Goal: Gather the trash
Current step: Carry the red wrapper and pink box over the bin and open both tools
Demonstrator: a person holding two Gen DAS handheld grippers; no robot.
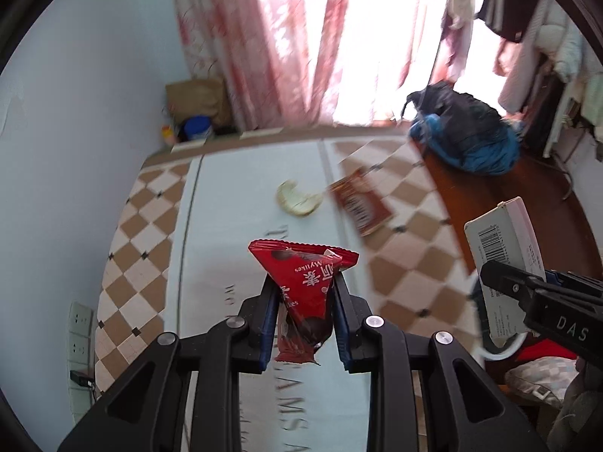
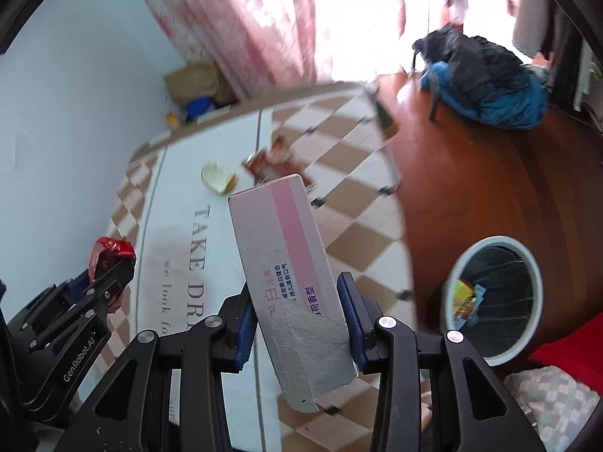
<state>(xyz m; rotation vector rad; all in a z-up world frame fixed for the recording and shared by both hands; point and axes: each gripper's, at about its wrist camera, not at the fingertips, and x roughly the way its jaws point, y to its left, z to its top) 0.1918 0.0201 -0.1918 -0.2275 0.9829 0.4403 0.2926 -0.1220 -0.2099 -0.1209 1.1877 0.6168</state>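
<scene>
My left gripper (image 1: 303, 301) pinches a red snack wrapper (image 1: 307, 282) upright above the table (image 1: 233, 207); my right gripper (image 2: 297, 316) clamps a pink toothpaste box (image 2: 286, 263), its long axis pointing forward, up-left

A checkered tabletop (image 2: 350, 226) stands against the wall, its far edge toward the curtained window (image 1: 301, 37). On it, toward the far side, a pale curved peel (image 1: 297, 199) lies just left of a flat brown snack wrapper (image 1: 361, 203). The left tool (image 1: 303, 301) holds a red triangular snack packet (image 1: 305, 282) between its fingers above the tabletop. To its right, the right tool (image 2: 297, 324) holds a long pink-and-white cardboard box (image 2: 290, 263) upright, tilted. On the wooden floor (image 2: 471, 188) right of the tabletop stands a white round bin (image 2: 493, 297) with wrappers in it. Farther back lies a black-and-blue backpack (image 2: 482, 79).
</scene>
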